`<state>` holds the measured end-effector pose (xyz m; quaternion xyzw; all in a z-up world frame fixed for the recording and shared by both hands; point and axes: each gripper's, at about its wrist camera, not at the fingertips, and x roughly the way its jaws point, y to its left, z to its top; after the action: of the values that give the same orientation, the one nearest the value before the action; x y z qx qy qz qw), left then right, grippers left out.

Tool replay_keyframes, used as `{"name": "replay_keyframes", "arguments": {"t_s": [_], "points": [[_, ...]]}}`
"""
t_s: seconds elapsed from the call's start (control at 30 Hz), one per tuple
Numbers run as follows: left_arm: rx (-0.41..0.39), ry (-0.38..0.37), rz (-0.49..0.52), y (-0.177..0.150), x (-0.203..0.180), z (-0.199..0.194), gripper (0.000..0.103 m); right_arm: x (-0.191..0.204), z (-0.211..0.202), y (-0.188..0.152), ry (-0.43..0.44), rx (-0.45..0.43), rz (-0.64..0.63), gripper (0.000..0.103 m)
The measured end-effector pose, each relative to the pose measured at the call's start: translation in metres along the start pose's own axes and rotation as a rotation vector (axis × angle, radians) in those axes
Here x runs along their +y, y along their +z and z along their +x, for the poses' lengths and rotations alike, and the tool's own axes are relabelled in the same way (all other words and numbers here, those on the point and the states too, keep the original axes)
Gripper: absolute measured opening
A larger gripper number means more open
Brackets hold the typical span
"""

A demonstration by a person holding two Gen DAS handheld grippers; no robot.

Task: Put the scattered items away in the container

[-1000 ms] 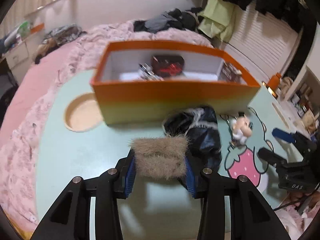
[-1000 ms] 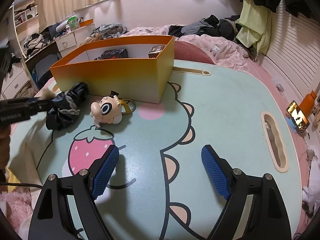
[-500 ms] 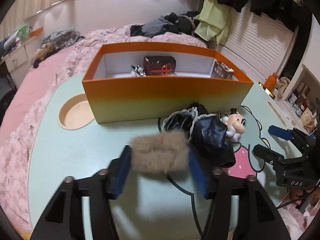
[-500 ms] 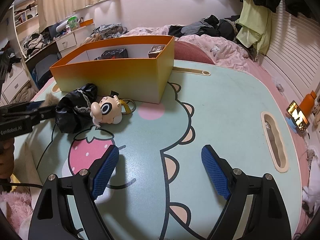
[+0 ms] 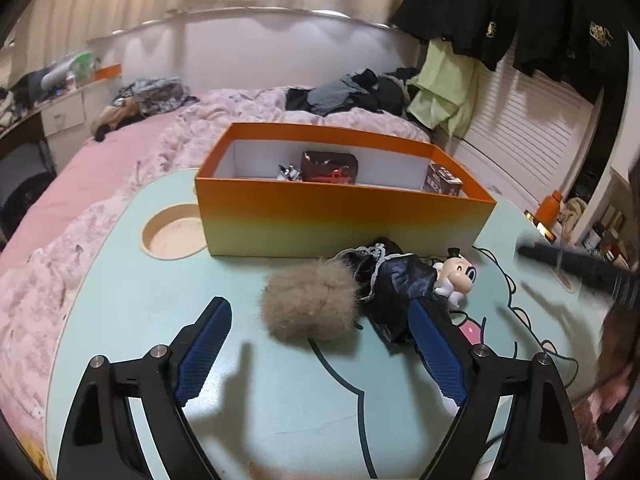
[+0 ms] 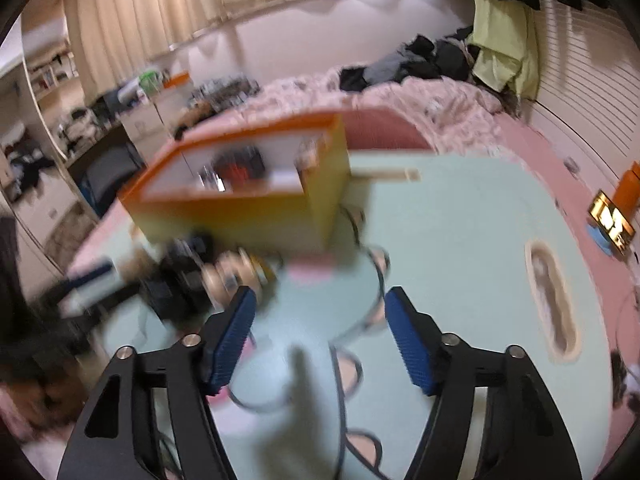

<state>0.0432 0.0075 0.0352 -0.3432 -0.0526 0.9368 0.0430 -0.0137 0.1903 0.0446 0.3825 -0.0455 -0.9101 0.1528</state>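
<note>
Your left gripper (image 5: 318,340) stands wide open and holds nothing; the furry brown pom-pom (image 5: 309,300) lies on the table (image 5: 120,300) between its pads, touching neither, probably so you can re-grip it. Your right gripper (image 6: 318,336) is parted and empty too, its view smeared. Just beyond the pom-pom lie the black lace-trimmed bundle (image 5: 394,280) and the cartoon figurine (image 5: 456,276). Farthest, the orange box (image 5: 340,216) already holds a dark red packet (image 5: 329,166), something shiny beside it, and a small brown carton (image 5: 442,178)
</note>
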Motion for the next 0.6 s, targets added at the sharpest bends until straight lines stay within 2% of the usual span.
{"name": "replay_keyframes", "arguments": {"t_s": [0.03,0.13,0.2,0.3,0.47,0.6], "points": [[0.000,0.001,0.004,0.000,-0.001,0.000,0.090,0.003,-0.003,0.017,0.009,-0.014,-0.002,0.058],[0.008,0.001,0.014,0.000,-0.003,0.003,0.090,0.020,-0.001,0.060,0.026,-0.011,-0.057,0.056],[0.017,-0.001,0.020,-0.001,-0.004,0.004,0.090,0.033,0.015,0.087,0.006,0.049,-0.106,0.048],[0.025,-0.005,0.012,-0.002,-0.003,0.005,0.090,0.042,0.047,0.112,0.014,0.175,-0.113,0.038],[0.025,-0.012,0.013,-0.002,-0.003,0.005,0.090,0.050,0.085,0.122,-0.070,0.261,-0.134,0.038],[0.022,-0.013,0.020,-0.002,-0.004,0.006,0.090,0.051,0.095,0.119,-0.167,0.273,-0.137,0.038]]}}
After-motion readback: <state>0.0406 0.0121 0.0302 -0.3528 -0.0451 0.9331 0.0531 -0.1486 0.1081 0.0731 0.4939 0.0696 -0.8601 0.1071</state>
